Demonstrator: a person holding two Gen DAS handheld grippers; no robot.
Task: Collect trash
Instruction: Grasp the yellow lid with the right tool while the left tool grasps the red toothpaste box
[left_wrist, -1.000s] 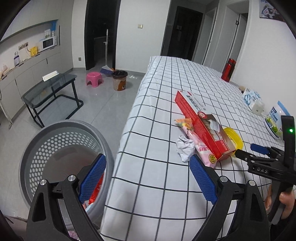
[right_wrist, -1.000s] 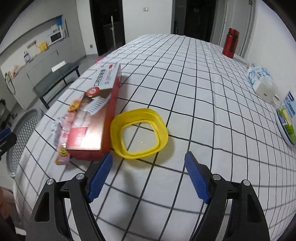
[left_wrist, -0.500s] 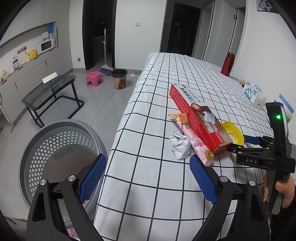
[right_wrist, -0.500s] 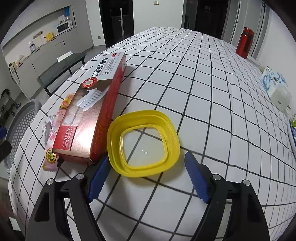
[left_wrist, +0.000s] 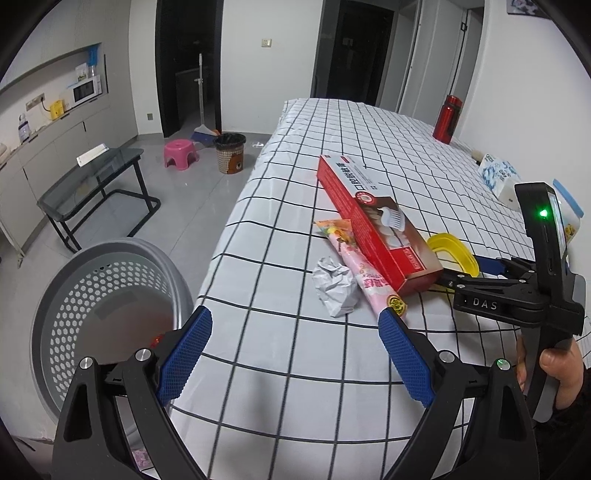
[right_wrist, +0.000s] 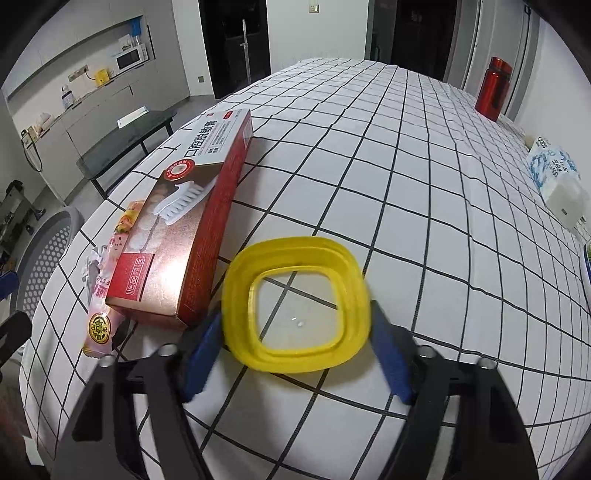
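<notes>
A yellow plastic lid (right_wrist: 295, 306) lies on the checked tablecloth. My right gripper (right_wrist: 295, 354) is open with its blue fingers on either side of the lid's near edge. Left of the lid lie a red toothpaste box (right_wrist: 192, 221), a pink wrapper (right_wrist: 101, 314) and a crumpled white paper (left_wrist: 334, 286). The box (left_wrist: 373, 221) and the lid (left_wrist: 452, 253) also show in the left wrist view. My left gripper (left_wrist: 295, 354) is open and empty over the table's near edge. A grey perforated basket (left_wrist: 92, 295) stands on the floor to its left.
A red bottle (right_wrist: 493, 88), a tissue pack (right_wrist: 554, 177) and a white tub (left_wrist: 570, 221) stand along the table's right side. On the floor lie a glass side table (left_wrist: 92, 173), a pink stool (left_wrist: 180, 153) and a small bin (left_wrist: 229, 153).
My right gripper has moved forward so its open fingers now flank the yellow lid. My left gripper has moved right, from over the basket to over the table's edge.
</notes>
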